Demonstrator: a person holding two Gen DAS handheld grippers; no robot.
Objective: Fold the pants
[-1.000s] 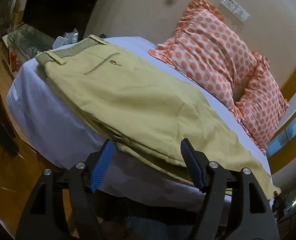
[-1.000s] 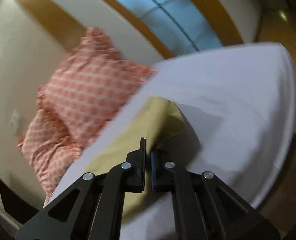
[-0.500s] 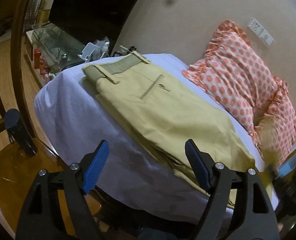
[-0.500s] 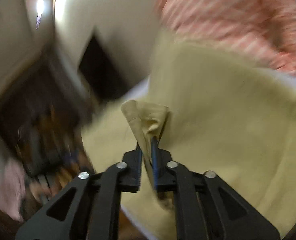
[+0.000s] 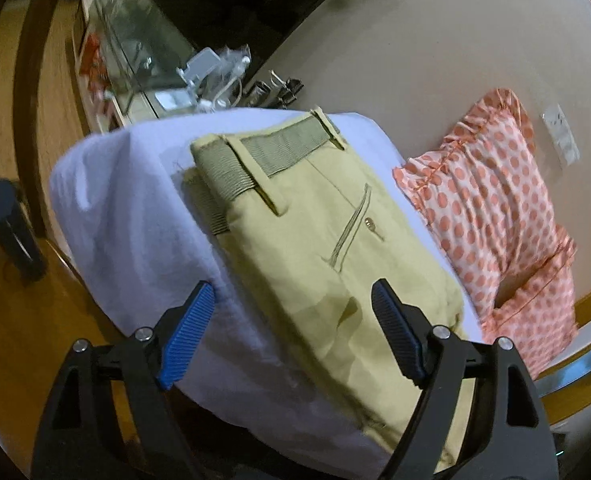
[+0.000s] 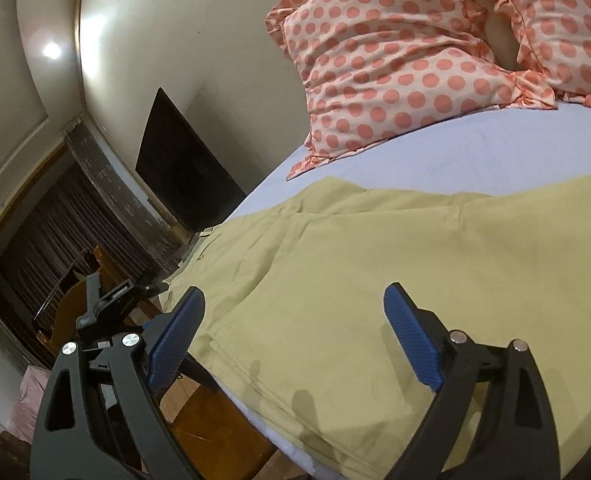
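Khaki pants [image 5: 315,248] lie folded on a bed with a white sheet [image 5: 127,216]. The waistband with belt loops is at the far end in the left wrist view, the back pocket faces up. My left gripper [image 5: 291,332] is open and empty, just above the near part of the pants at the bed's edge. In the right wrist view the pants [image 6: 395,272] show a folded layer lying on top. My right gripper [image 6: 291,336] is open and empty, held over the near folded edge.
Two orange polka-dot pillows [image 5: 495,200] [image 6: 407,52] lean on the wall behind the pants. A glass-topped cabinet with clutter [image 5: 163,68] stands past the bed. A dark cylinder [image 5: 7,232] stands on the wood floor. A dark TV [image 6: 183,168] and a wooden chair [image 6: 87,296] are at left.
My right gripper carried the pant leg end over the pants, let it go and opened. My left gripper stayed open and swung toward the waistband end.
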